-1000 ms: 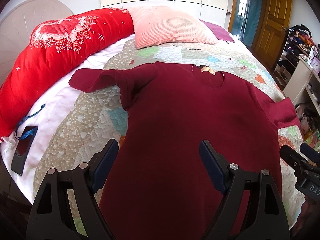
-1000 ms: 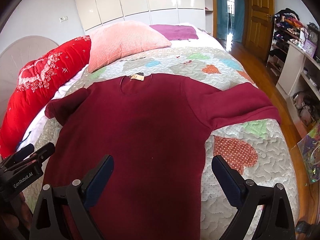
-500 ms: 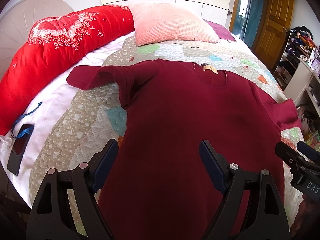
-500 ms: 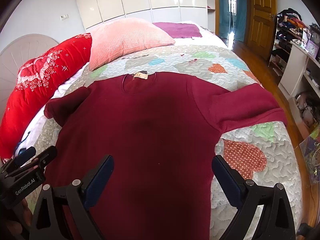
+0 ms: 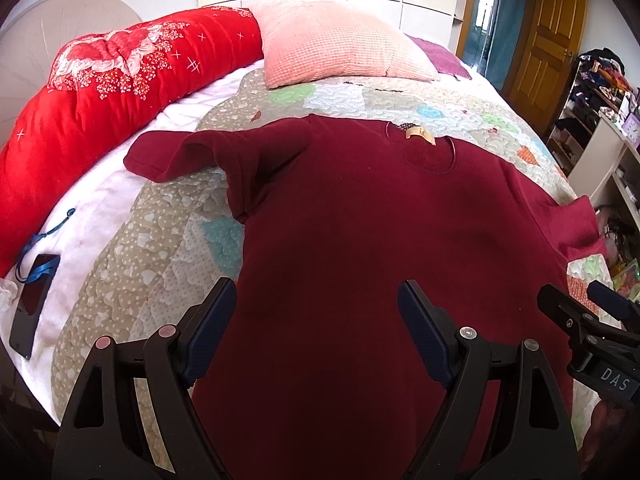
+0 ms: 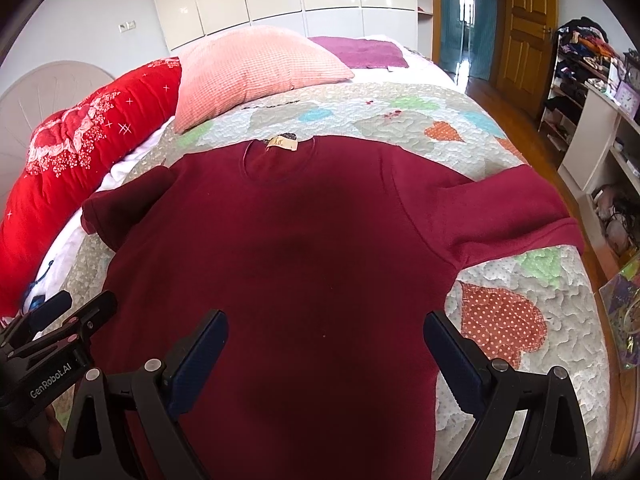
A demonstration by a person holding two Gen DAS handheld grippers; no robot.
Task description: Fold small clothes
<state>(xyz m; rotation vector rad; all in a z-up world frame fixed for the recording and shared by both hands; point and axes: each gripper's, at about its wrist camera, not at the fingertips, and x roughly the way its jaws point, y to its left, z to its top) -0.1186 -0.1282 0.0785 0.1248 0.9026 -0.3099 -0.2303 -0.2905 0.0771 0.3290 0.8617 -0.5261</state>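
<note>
Both tools agape above flat maroon shirt, collar pointing away.

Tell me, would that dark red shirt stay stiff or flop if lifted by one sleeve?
Probably flop: the dark red shirt drapes over the quilt, and its left sleeve lies crumpled. It looks thick, so likely slightly heavy and not slippery.

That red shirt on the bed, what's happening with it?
A person is about to fold it, holding a gripper tool in each hand. The dark red shirt lies flat and face up on the quilt, both sleeves spread out to the sides. The left gripper and the right gripper are both open above the shirt's lower part, holding nothing. No fold has been made yet.
</note>
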